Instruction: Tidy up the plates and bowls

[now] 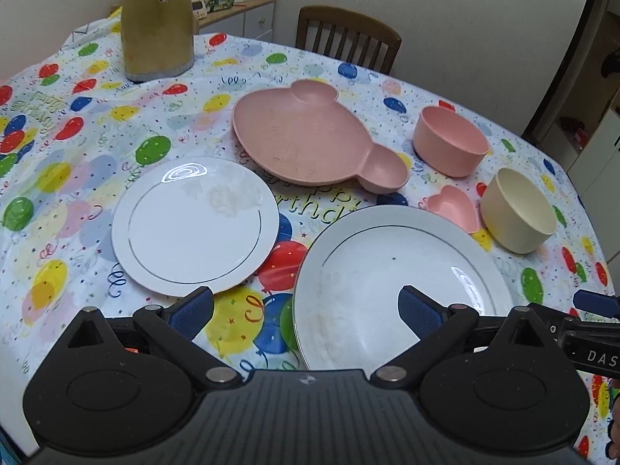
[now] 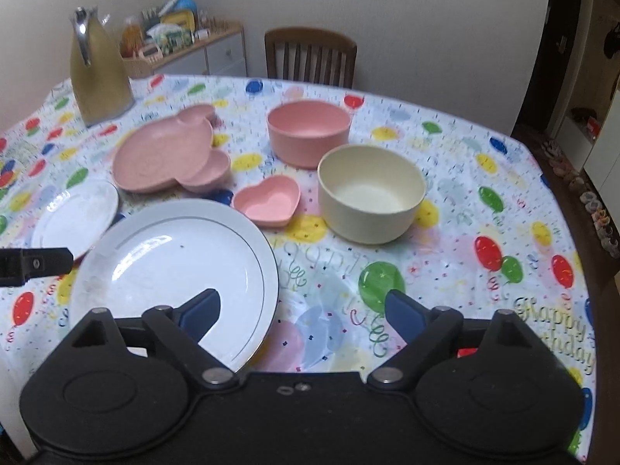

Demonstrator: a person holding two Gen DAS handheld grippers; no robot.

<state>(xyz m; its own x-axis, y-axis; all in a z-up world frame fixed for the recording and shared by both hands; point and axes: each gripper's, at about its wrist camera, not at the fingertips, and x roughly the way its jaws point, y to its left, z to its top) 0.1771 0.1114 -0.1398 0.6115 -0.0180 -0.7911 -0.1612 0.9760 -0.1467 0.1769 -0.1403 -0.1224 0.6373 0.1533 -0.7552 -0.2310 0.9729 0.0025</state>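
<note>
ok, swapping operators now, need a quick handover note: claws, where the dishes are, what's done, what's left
Left claw: open, empty, above the near edges of both white plates.
Right claw: open, empty, at the right rim of the large white round plate.
Dishes, all separate on the balloon-print tablecloth: small white round plate left of the large one; pink bear-shaped divided plate behind them; pink heart-shaped dish, cream round bowl and pink round bowl to the right.
Done: nothing stacked or picked up.
Left: all of it, probably stacking plates and nesting bowls.
</note>
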